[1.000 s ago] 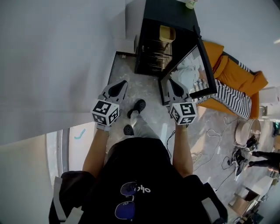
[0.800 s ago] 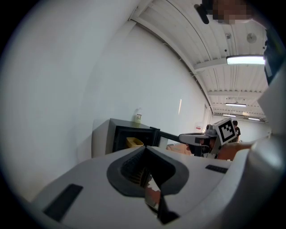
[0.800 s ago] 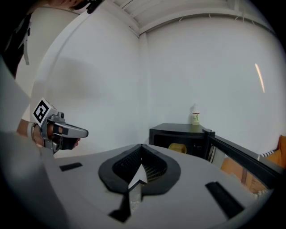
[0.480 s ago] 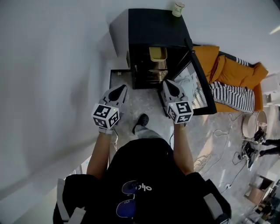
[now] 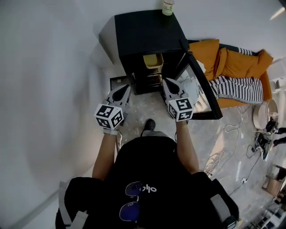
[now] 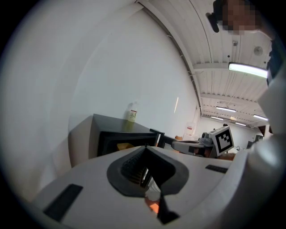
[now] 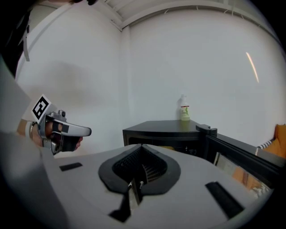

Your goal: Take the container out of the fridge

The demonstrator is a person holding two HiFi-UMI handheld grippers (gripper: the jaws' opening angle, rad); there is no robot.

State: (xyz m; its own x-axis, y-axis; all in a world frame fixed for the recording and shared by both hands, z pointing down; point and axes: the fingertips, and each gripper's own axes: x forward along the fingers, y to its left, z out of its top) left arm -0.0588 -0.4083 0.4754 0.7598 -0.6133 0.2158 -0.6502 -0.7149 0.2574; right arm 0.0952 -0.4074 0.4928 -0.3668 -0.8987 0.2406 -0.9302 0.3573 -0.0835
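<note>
Container (image 5: 153, 61) yellow, boxy, in matte blk fridge (image 5: 143, 33), glass door (image 5: 196, 91) open

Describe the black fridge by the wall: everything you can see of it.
The small black box-shaped fridge stands on the pale stone floor with its back to the white wall. Its flat matte top carries a small pale bottle at the back edge. The black-framed glass door stands wide open, swung out to the right. Inside are dark stacked shelves, and a yellow container sits on the uppermost level. No gripper touches it.
</note>
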